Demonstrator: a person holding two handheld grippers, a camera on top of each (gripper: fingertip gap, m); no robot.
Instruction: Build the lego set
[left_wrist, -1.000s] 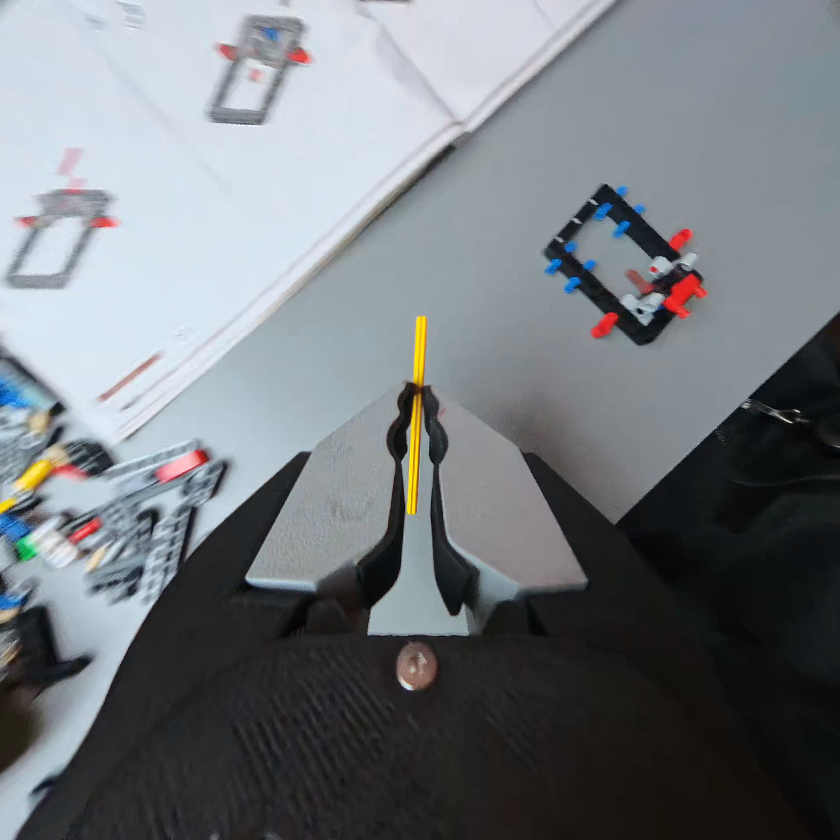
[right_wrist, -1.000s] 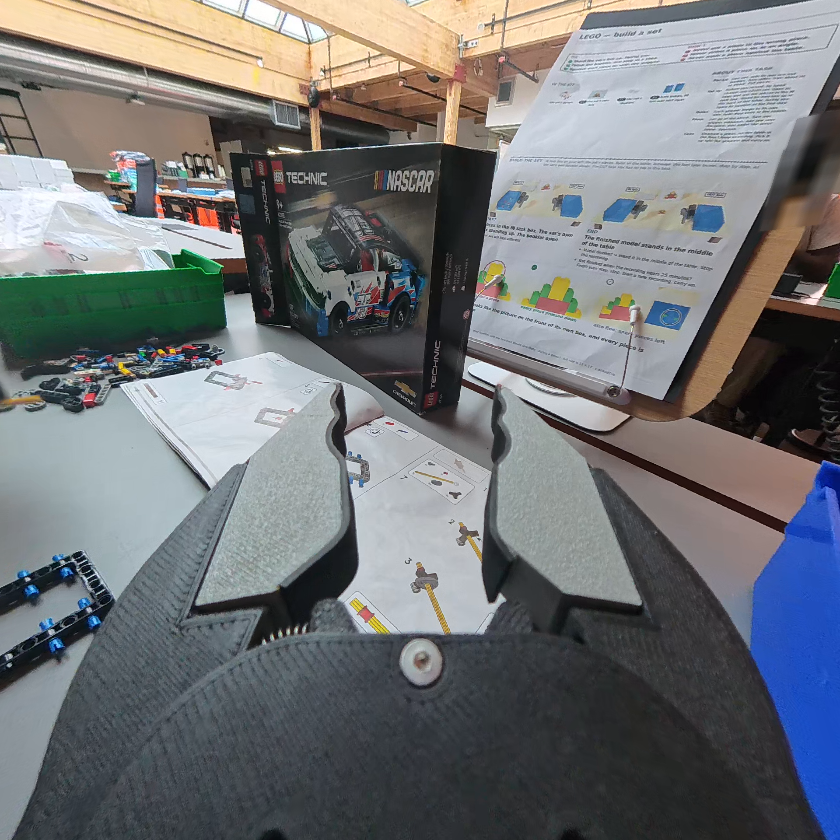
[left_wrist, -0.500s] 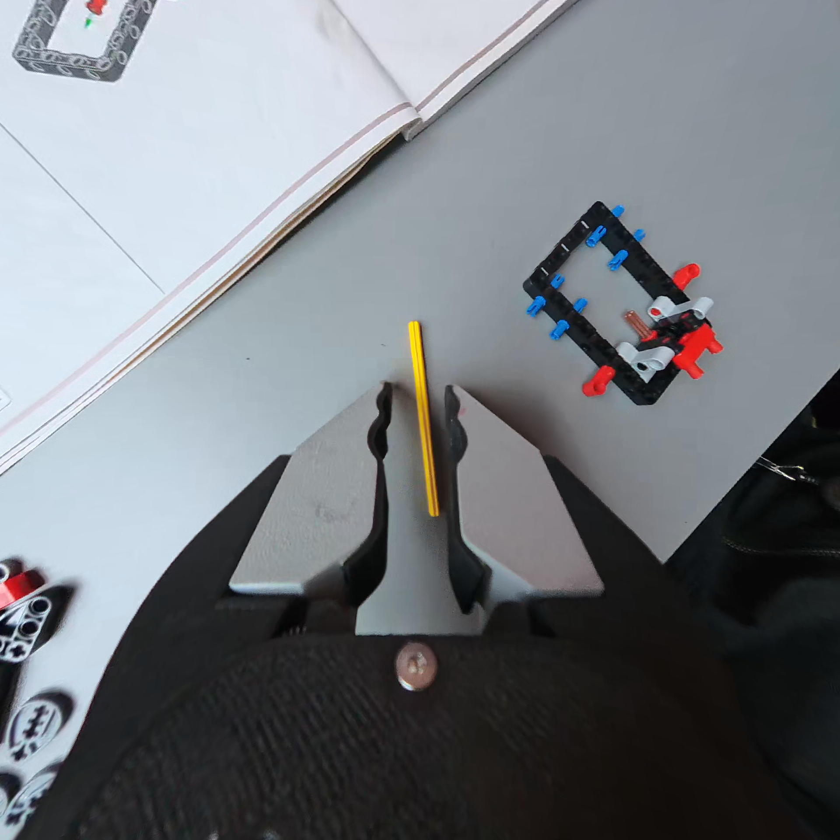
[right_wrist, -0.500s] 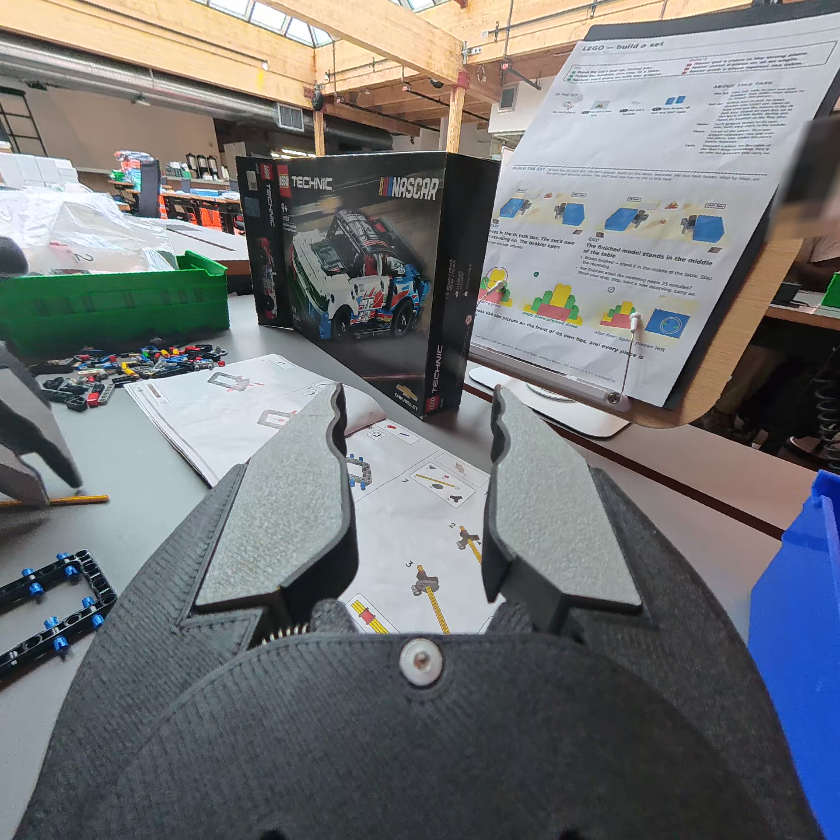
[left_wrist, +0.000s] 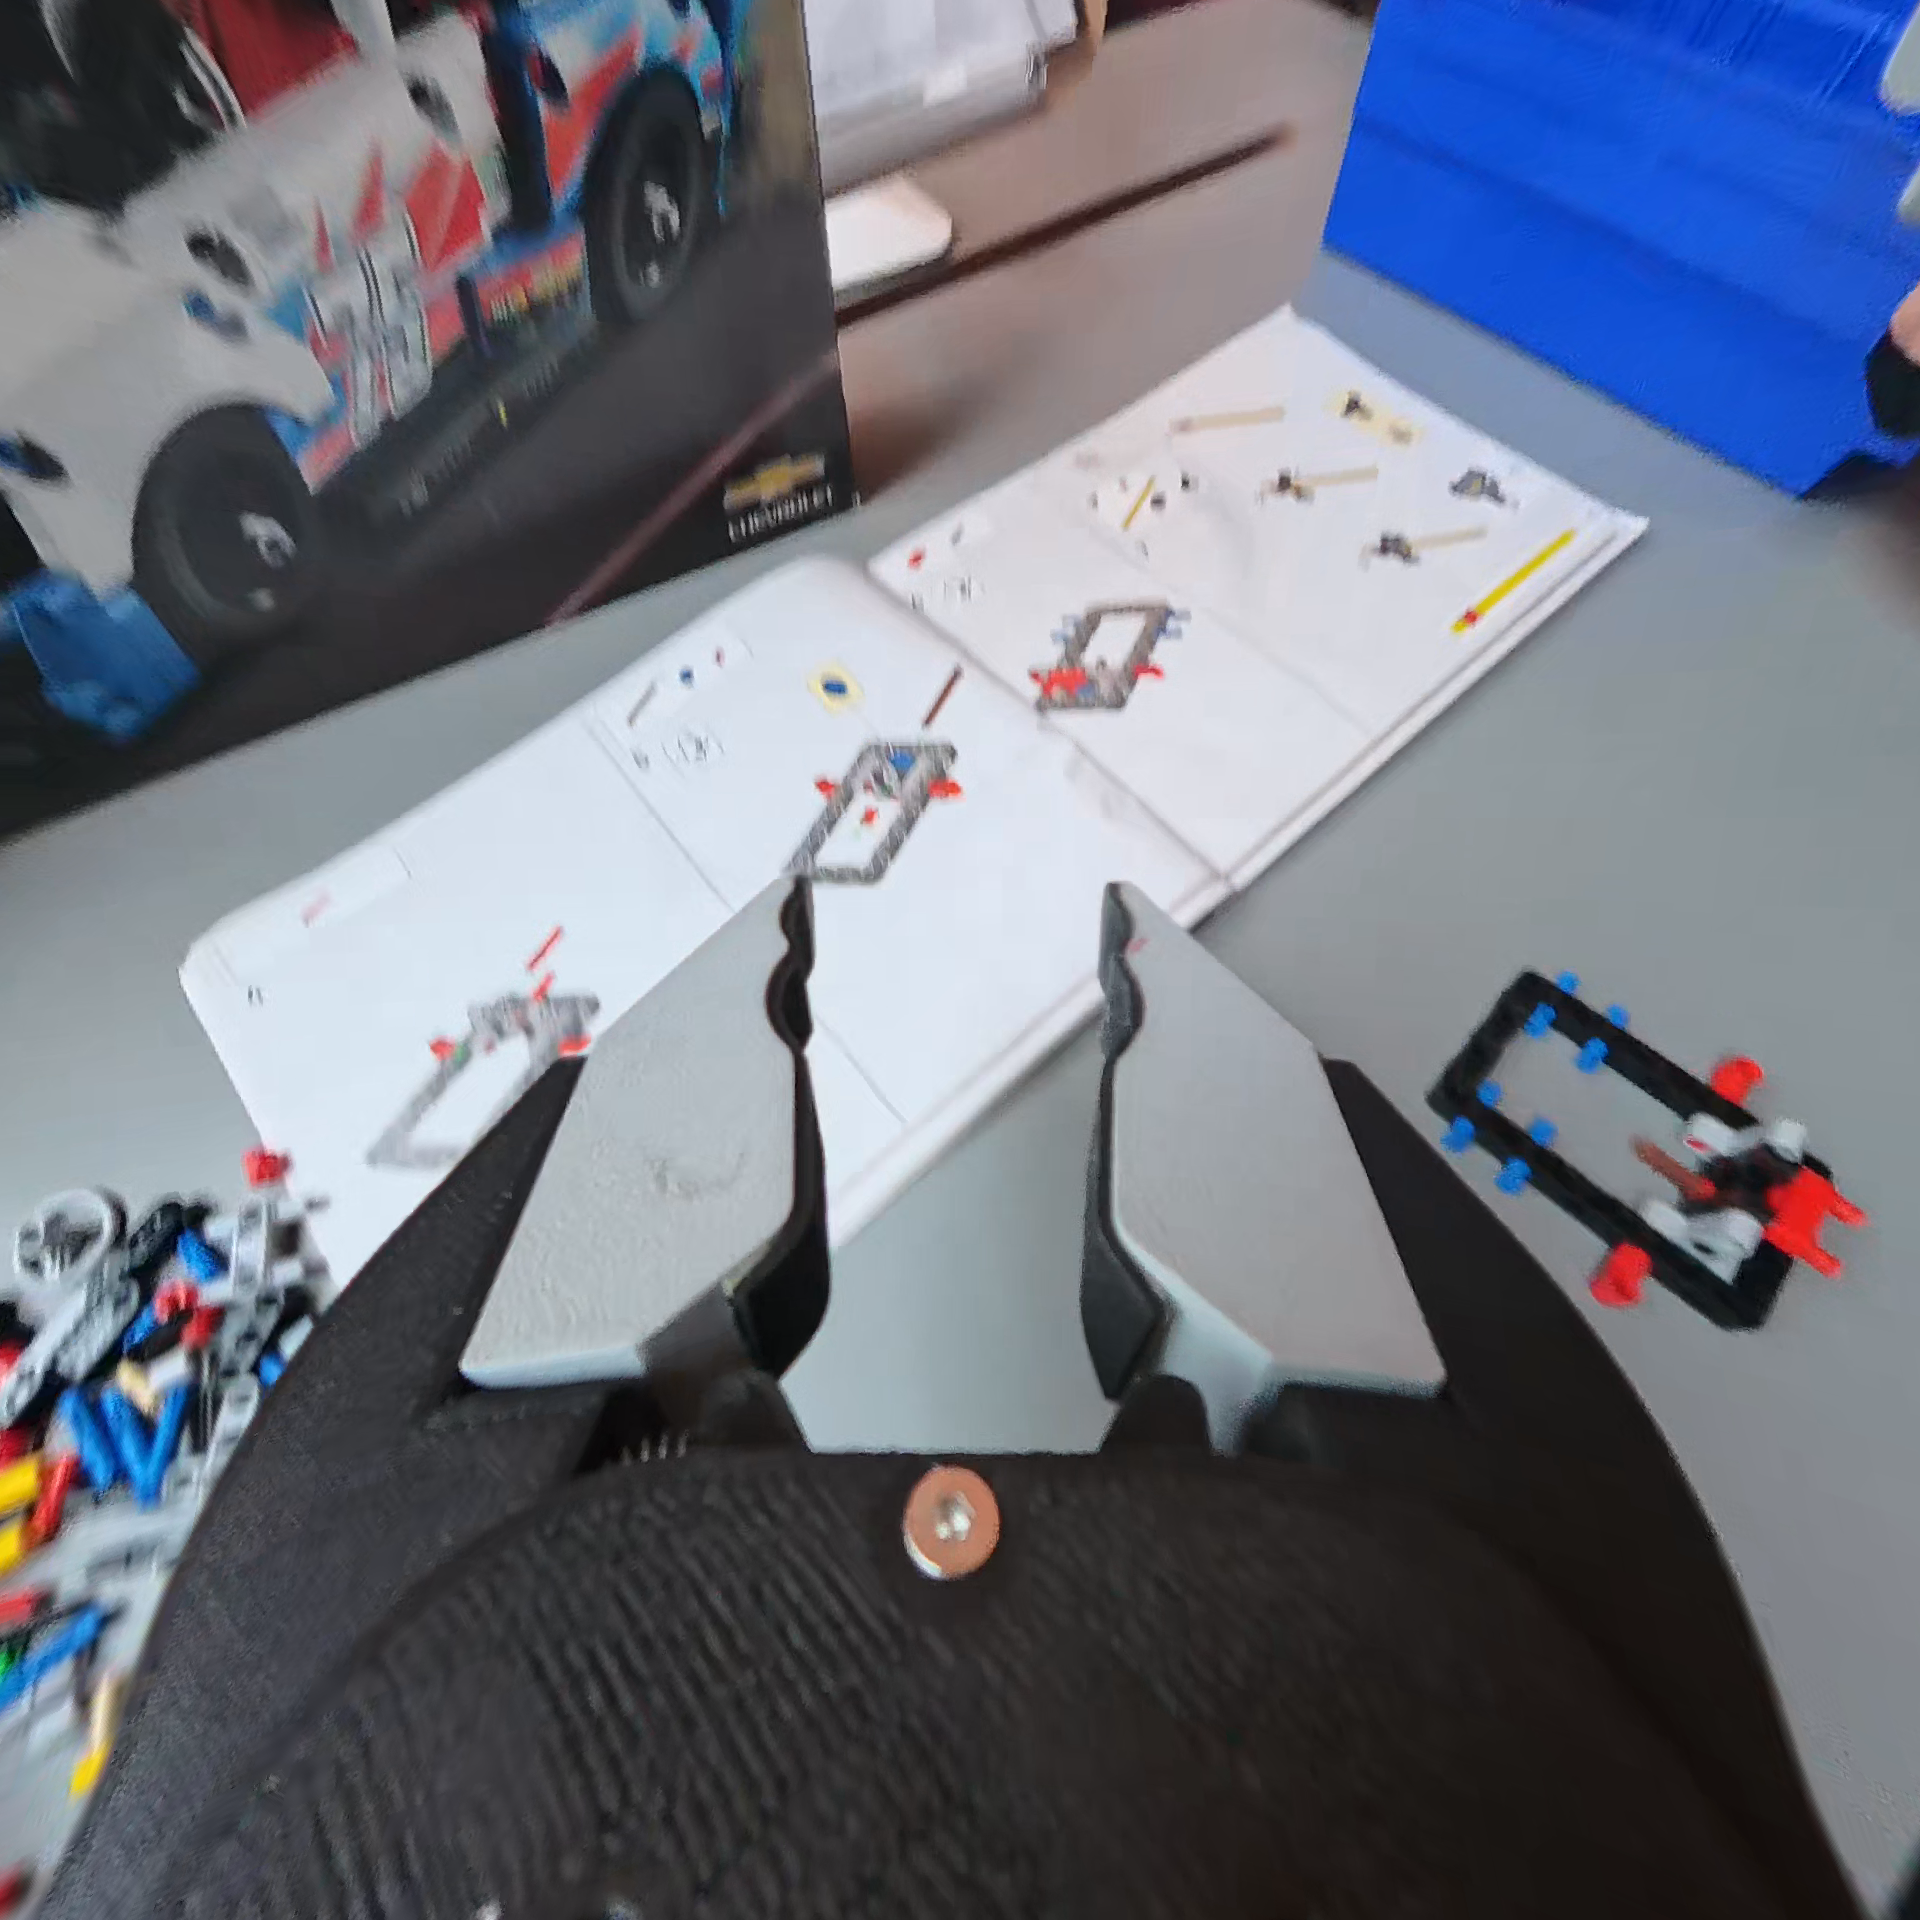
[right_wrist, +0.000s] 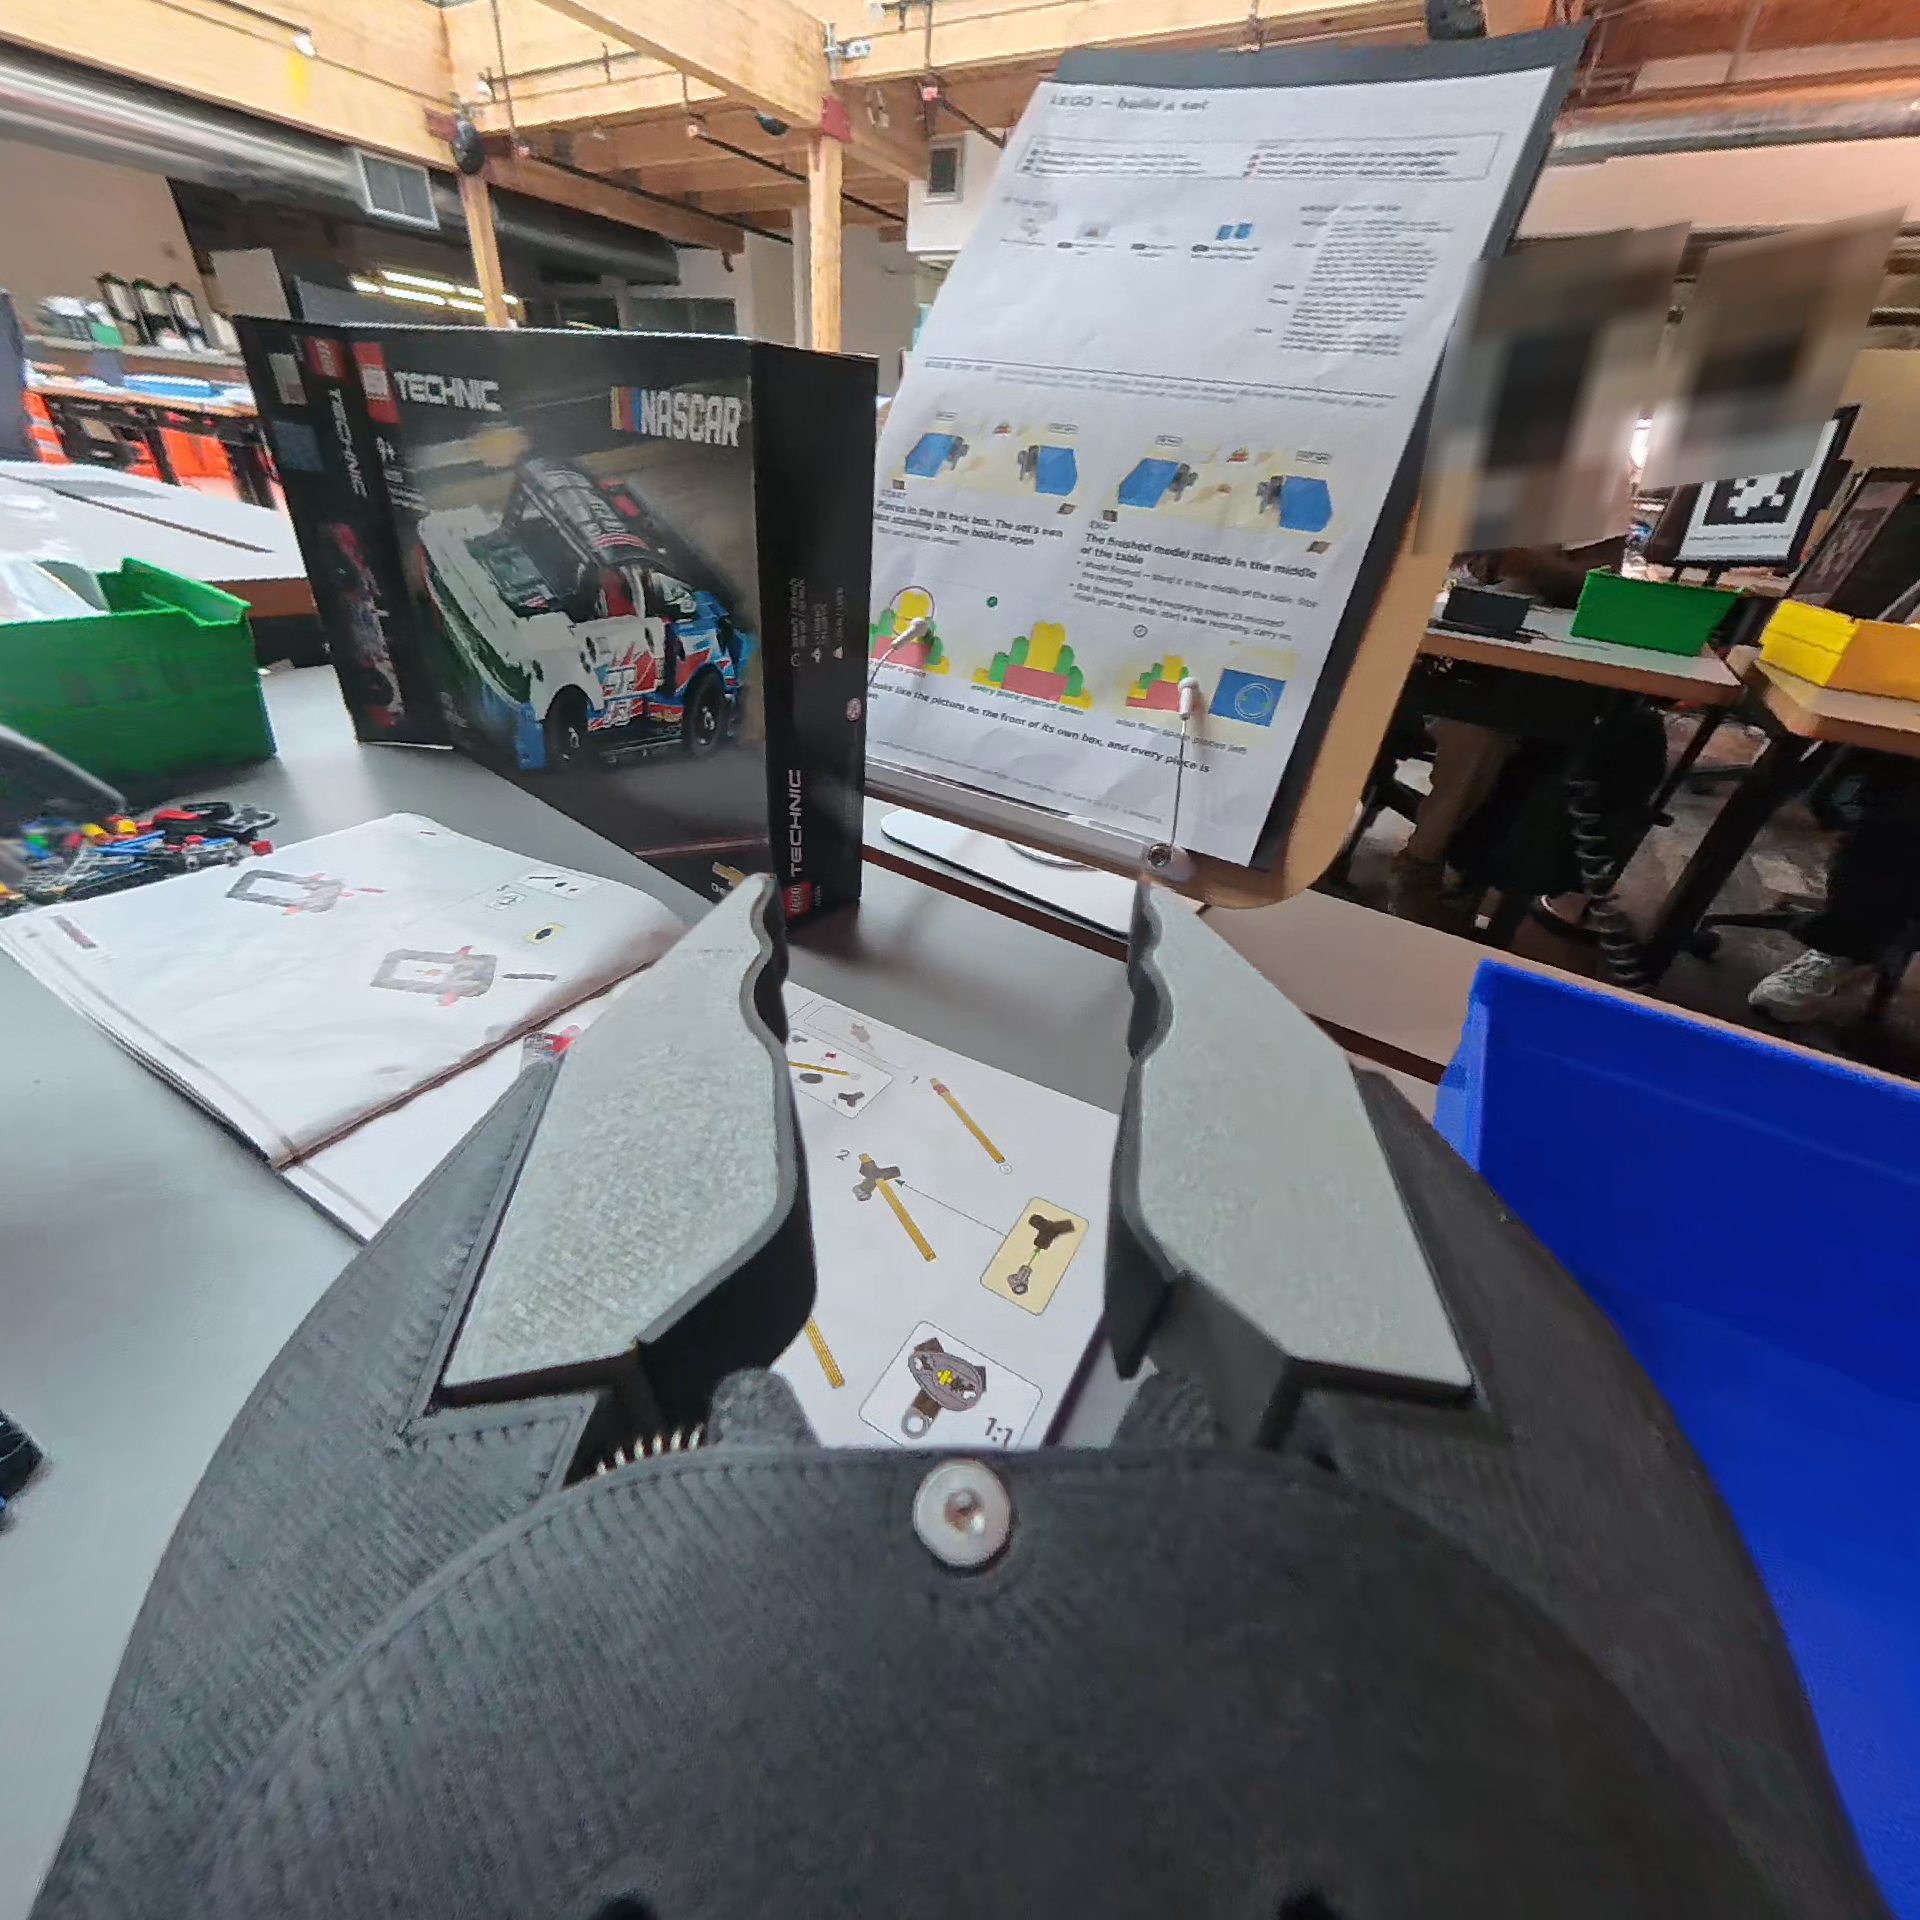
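Observation:
My left gripper (left_wrist: 956, 914) is open and empty, raised over the near edge of the open instruction booklet (left_wrist: 727, 831). The black frame assembly (left_wrist: 1621, 1143) with blue pins and red and grey parts lies on the grey table to its right. A pile of loose pieces (left_wrist: 114, 1330) lies at the lower left. The yellow axle is not in view. My right gripper (right_wrist: 951, 914) is open and empty above the booklet's right page (right_wrist: 935, 1195). The pile also shows at the far left of the right wrist view (right_wrist: 125, 842).
The set's black box (right_wrist: 582, 582) stands upright behind the booklet. A blue bin (right_wrist: 1704, 1247) stands at the right, a green bin (right_wrist: 125, 665) at the far left. An instruction sheet on a wooden stand (right_wrist: 1174, 447) stands behind the box.
My left gripper opened and let go of the yellow axle onto the table, then lifted and tilted up toward the booklet and box. My right gripper moved forward over the booklet.

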